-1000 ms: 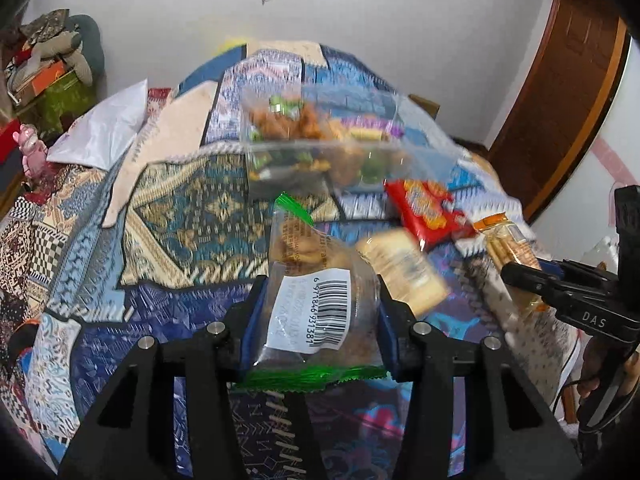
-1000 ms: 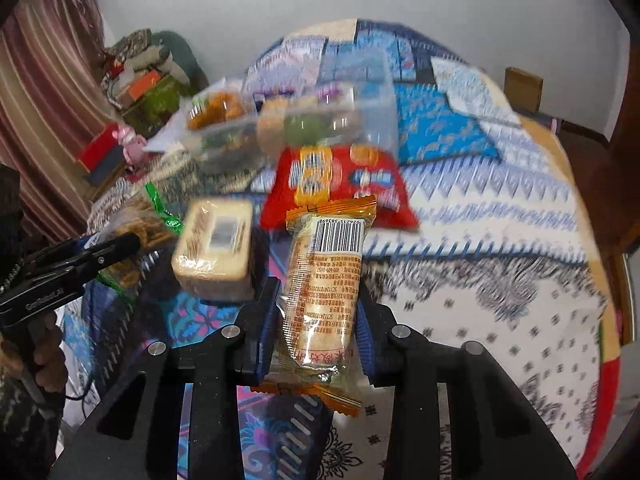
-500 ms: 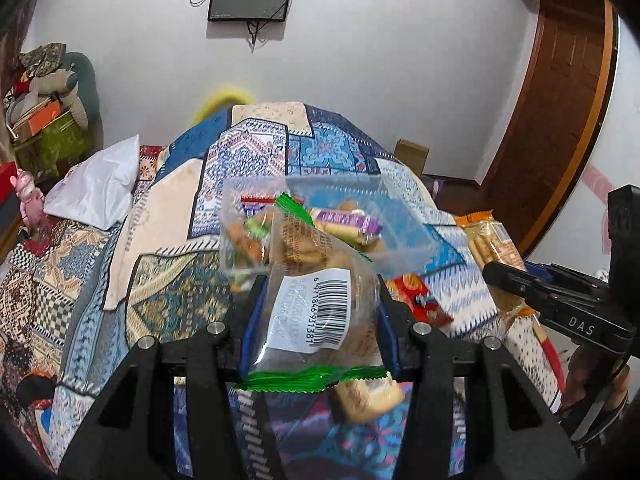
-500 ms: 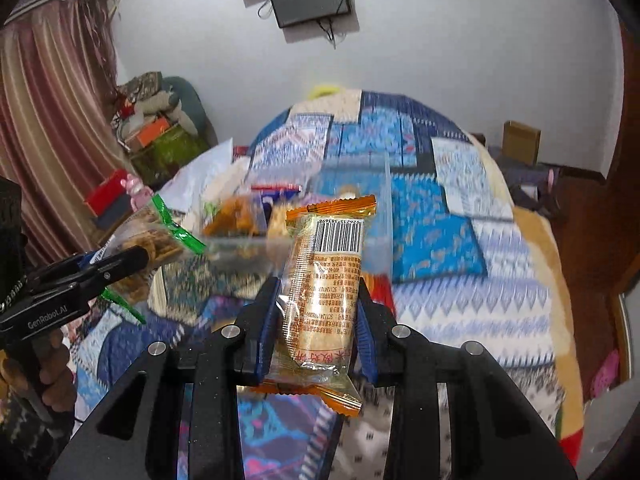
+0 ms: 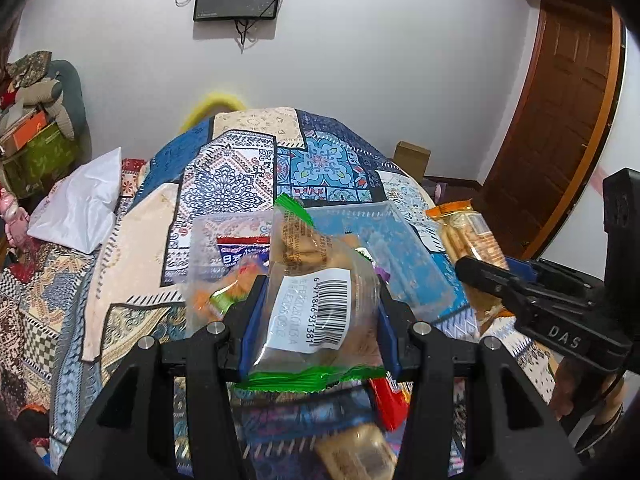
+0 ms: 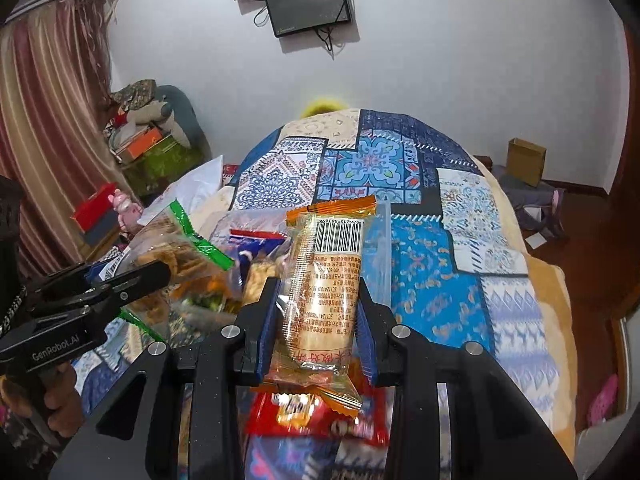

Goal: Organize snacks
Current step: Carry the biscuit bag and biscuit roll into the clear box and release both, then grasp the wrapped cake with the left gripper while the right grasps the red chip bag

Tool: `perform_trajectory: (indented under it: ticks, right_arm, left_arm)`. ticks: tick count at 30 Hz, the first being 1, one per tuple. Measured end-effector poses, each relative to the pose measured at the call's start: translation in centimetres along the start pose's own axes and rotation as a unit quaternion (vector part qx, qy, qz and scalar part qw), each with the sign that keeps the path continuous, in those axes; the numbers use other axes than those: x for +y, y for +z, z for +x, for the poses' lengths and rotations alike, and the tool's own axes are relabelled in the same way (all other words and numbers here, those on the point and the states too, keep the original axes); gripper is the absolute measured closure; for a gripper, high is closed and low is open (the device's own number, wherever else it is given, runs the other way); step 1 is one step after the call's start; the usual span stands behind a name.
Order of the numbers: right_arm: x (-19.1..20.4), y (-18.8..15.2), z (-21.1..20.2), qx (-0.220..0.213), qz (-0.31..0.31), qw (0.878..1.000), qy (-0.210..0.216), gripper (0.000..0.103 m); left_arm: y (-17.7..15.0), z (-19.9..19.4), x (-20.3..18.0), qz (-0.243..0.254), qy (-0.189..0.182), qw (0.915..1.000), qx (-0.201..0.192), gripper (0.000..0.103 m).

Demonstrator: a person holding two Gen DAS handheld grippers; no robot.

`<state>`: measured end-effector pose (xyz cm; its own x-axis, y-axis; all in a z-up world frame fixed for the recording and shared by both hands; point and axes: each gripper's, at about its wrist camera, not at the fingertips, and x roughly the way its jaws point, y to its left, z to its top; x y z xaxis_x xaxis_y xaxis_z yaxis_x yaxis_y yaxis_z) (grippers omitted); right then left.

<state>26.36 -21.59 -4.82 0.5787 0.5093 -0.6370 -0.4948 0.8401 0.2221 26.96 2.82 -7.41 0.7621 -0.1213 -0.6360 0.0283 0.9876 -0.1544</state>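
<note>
Left gripper (image 5: 320,316) clamped on barcoded green-edged packet (image 5: 316,280) — right gripper (image 6: 316,328) on orange-wrapped roll (image 6: 324,280).

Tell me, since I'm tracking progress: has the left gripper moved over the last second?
Yes. The left gripper, shut on the green-edged packet, has come up and forward toward the clear bin; the red packet now lies below it.

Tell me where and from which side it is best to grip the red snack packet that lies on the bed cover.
Grip the flat red foil snack packet across its narrow width, coming from above with open tongs. It lies flat on the patterned bed cover, so only its edges offer purchase. Both tongs are occupied now.
</note>
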Motion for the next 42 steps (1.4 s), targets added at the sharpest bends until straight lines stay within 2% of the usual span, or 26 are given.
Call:
perform_trajectory:
  ticks: [11, 16, 19, 21, 23, 26, 29, 32, 35, 38, 42]
  right_arm:
    - [-1.3, 1.1, 5.9, 0.030, -0.009, 0.999, -0.010, 0.072]
    - [-1.2, 0.6, 7.2, 0.046, -0.016, 0.999, -0.010, 0.071]
    - [-1.1, 0.3, 7.3, 0.052, -0.021, 0.998, -0.014, 0.067]
    - [-1.1, 0.1, 7.1, 0.054, -0.022, 0.998, -0.017, 0.056]
    - [-1.2, 0.0, 6.3, 0.050, -0.019, 0.998, -0.019, 0.052]
    - [-1.5, -0.1, 5.4, 0.050, -0.013, 0.999, -0.011, 0.051]
    - [-1.5, -0.8, 3.8, 0.053, -0.009, 0.999, -0.005, 0.044]
    - [-1.4, -1.8, 1.8, 0.051, -0.013, 0.999, -0.008, 0.041]
    - [-1.4, -2.8, 0.3, 0.052, -0.011, 0.999, -0.011, 0.033]
    - [-1.5, -4.1, -1.3, 0.055, -0.007, 0.998, -0.014, 0.033]
    - [-1.7, -5.7, -2.2, 0.067, -0.006, 0.997, -0.023, 0.033]
  left_arm:
    - [1.1, 6.6, 0.3, -0.007, -0.007, 0.9995, 0.031, 0.055]
    - [0.9, 7.7, 0.6, -0.018, -0.002, 0.9991, 0.038, 0.053]
    - [0.5, 7.3, 0.8, -0.026, -0.019, 0.9988, 0.037, 0.050]
    - [0.5, 6.7, 0.7, -0.024, -0.025, 0.9989, 0.032, 0.042]
    - [0.6, 5.6, 0.4, -0.019, -0.018, 0.9994, 0.024, 0.041]
    - [0.4, 4.1, 0.3, -0.016, -0.007, 0.9996, 0.021, 0.041]
    - [-0.2, 2.4, 0.1, -0.015, -0.001, 0.9997, 0.022, 0.036]
    - [-1.5, 0.8, -0.3, -0.010, 0.010, 0.9996, 0.024, 0.035]
    - [-3.3, -0.2, -1.0, -0.009, 0.009, 0.9991, 0.040, 0.032]
    - [-5.5, -0.6, -1.9, -0.008, 0.003, 0.9983, 0.058, 0.027]
    - [-8.2, -0.1, -3.0, -0.009, -0.001, 0.9958, 0.091, 0.027]
